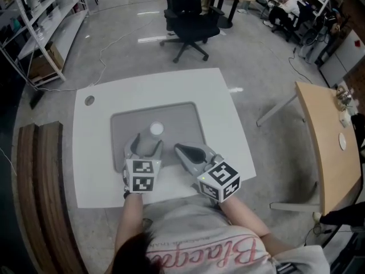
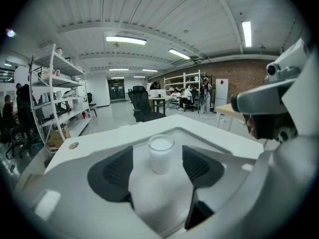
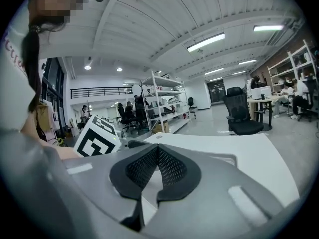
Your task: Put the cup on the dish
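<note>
A small white cup (image 1: 156, 130) stands upright on the grey rectangular dish (image 1: 185, 114) in the middle of the white table (image 1: 100, 170). My left gripper (image 1: 146, 145) sits just behind the cup, open, its fingers on either side of it. In the left gripper view the cup (image 2: 161, 153) stands between the dark pads (image 2: 117, 171) with a gap on each side, and the dish (image 2: 212, 142) lies beneath. My right gripper (image 1: 182, 151) rests to the right over the dish's near edge. Its pads (image 3: 169, 166) meet with nothing between them.
A black office chair (image 1: 188, 21) stands beyond the table's far edge. A wooden table (image 1: 325, 136) is at the right, a dark bench (image 1: 37, 181) at the left, white shelving (image 1: 45, 16) at the far left. A round grommet (image 1: 89, 100) is set in the table's left corner.
</note>
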`<state>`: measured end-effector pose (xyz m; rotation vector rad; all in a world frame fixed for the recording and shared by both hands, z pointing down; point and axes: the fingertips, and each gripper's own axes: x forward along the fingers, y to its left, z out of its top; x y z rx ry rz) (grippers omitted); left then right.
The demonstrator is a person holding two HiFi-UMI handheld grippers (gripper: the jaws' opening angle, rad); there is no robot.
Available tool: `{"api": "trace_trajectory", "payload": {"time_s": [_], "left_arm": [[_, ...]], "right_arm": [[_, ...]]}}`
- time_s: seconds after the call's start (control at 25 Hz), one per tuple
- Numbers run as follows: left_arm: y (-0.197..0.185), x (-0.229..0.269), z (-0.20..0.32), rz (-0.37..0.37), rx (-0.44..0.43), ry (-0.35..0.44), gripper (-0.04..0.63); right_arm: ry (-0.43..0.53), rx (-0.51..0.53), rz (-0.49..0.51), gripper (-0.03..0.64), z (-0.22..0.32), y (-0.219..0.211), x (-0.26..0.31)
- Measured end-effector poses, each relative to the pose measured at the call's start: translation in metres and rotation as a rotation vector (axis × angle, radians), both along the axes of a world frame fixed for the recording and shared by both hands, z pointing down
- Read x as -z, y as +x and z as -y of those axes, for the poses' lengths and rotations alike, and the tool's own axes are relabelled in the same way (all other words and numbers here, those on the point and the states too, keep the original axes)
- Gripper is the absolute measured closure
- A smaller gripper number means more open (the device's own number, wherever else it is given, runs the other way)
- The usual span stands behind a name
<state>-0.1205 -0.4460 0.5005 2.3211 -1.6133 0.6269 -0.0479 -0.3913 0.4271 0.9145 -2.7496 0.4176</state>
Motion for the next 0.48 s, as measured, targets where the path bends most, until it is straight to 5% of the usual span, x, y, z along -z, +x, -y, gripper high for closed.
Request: {"api": "trace_trajectory", "payload": {"time_s": [0.24,0.48], "left_arm": [[-0.003,0.049,-0.026,-0.073,-0.011,0.103,0.335],[-0.019,0.09,-0.042,-0.091,0.053,0.23,0.597]], "right_arm": [[0.029,0.025,0.006,0.618,-0.007,-0.003,0.007],[0.051,0.021,0.015,0.618,-0.008,0.001,0.015]]}}
